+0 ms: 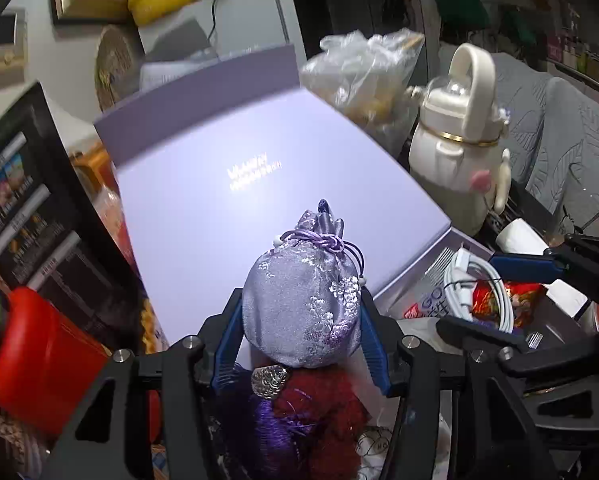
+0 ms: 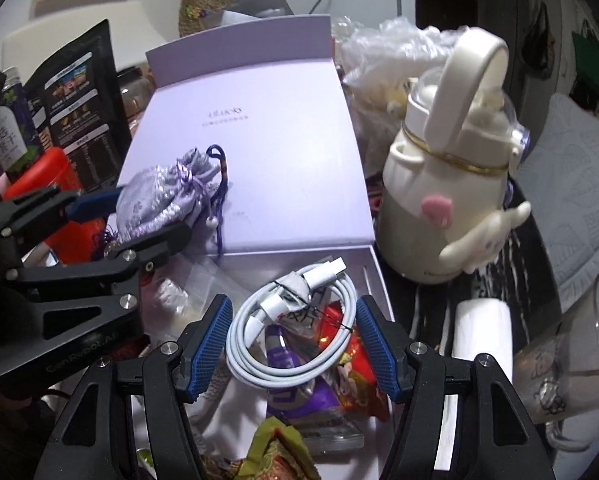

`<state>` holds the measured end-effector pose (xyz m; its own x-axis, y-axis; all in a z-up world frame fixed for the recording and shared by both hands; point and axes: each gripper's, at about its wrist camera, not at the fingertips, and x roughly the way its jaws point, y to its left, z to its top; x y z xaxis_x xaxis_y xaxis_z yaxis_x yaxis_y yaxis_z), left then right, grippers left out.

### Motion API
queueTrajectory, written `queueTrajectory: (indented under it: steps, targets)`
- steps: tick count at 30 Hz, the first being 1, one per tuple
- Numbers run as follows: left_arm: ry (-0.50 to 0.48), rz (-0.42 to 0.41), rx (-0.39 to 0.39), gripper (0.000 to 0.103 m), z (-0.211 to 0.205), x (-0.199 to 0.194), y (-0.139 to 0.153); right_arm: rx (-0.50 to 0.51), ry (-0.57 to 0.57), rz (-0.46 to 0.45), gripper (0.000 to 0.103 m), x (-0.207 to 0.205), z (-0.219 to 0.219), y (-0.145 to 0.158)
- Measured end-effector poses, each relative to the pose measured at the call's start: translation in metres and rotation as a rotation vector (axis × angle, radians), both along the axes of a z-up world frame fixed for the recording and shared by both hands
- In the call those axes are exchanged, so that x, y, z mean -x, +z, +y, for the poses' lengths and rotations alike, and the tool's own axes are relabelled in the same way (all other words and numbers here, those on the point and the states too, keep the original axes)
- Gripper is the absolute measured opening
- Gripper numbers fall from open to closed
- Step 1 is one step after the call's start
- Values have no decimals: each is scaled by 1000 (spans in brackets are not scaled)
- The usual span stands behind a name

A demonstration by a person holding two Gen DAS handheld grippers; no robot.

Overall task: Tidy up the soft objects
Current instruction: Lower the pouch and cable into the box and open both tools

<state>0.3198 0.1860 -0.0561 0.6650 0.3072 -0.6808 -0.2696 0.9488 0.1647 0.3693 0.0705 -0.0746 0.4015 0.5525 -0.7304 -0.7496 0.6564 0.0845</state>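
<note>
At the far left a red container sits in front of a black printed packet. Just right of them the left gripper holds a lilac brocade drawstring pouch, its blue pads pressed against both sides of the pouch, above the opened lid of a pale purple box. Near the lid's edge lies the box tray, filled with a coiled white cable and snack wrappers. The right gripper hangs over that tray with its fingers moderately apart on either side of the cable, gripping nothing. Farther right stands a cream bunny-shaped bottle, then a white roll and a clear glass.
</note>
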Motion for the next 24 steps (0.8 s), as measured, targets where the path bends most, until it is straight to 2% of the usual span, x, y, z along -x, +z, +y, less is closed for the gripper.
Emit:
queueTrajectory:
  steps: [3, 9, 18, 21, 24]
  targets:
    - [-3, 17, 24, 53, 2, -1, -5, 0, 1, 14, 64, -2, -2, -1]
    - [-14, 27, 0, 53, -2, 0, -7, 11, -1, 15, 65, -3, -3, -2]
    - [-27, 6, 39, 54, 0, 3, 3, -10, -12, 6, 65, 2, -9, 11]
    - [-31, 8, 45, 59, -2, 6, 8, -21, -25, -8, 66, 5, -14, 20]
    - [-10, 2, 39, 70, -5, 11, 17, -18, -37, -25, 68, 8, -20, 29]
